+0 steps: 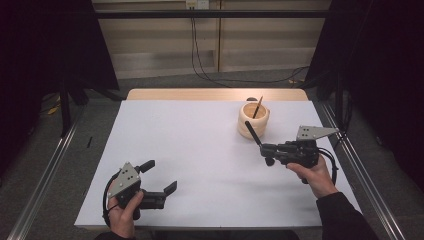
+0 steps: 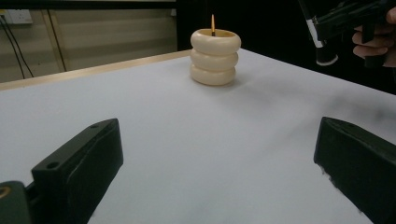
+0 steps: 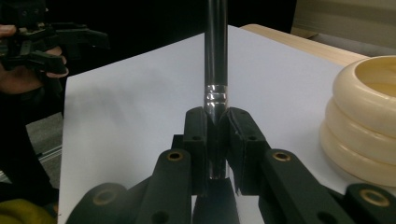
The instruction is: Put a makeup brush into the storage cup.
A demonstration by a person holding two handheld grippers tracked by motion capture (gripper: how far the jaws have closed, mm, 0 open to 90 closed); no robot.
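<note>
Left gripper (image 1: 162,176) low at the table's (image 1: 200,160) near left, jaws spread wide, nothing between. Right gripper (image 1: 263,148) clamped tight on a dark pen (image 1: 253,132), just beside the cream ringed holder (image 1: 253,120). From above, pen angled toward that holder. In the right gripper view, silver band (image 3: 216,95) just above the pads. In the left gripper view, thin wooden stick (image 2: 213,24) upright inside the holder.

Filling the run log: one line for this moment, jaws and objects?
left gripper: jaws open, empty | right gripper: shut on black pen | ringed cream holder: upright, holds wooden stick | pen outside holder
</note>
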